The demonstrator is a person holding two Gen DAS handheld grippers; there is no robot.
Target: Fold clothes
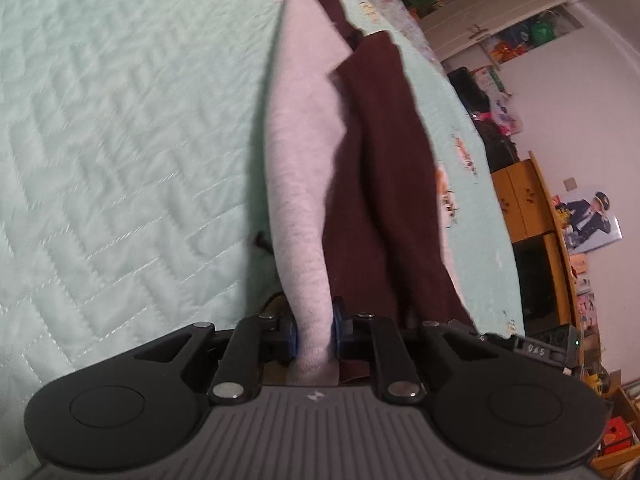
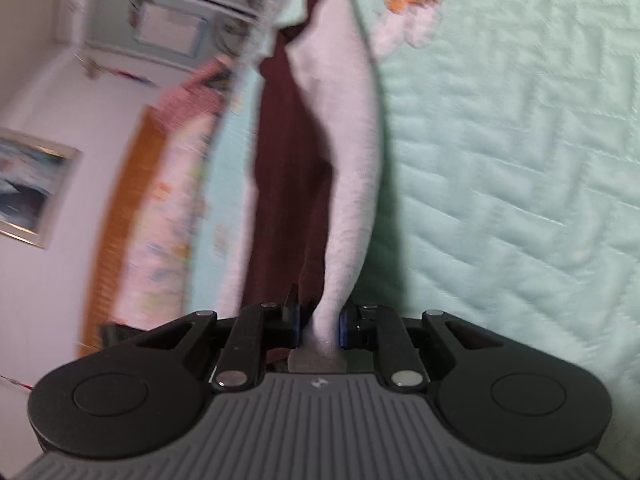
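As held: garment (image 1: 304, 168) soft, light, limp, sags btwn grips. Pinched at edge by L gripper (image 1: 314, 334) and R gripper (image 2: 320, 328). Hold corners, keep taut.

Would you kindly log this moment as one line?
left tongs: shut on garment | right tongs: shut on garment | garment: stretched over quilt

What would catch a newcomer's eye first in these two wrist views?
A long garment, dark brown outside with a pale grey lining, stretches up the middle of both views over a mint green quilted bedspread. Each end is pinched: the left gripper and the right gripper are both clamped on the grey fabric. A cluttered room edge with yellow cabinets shows at the right of the left view.
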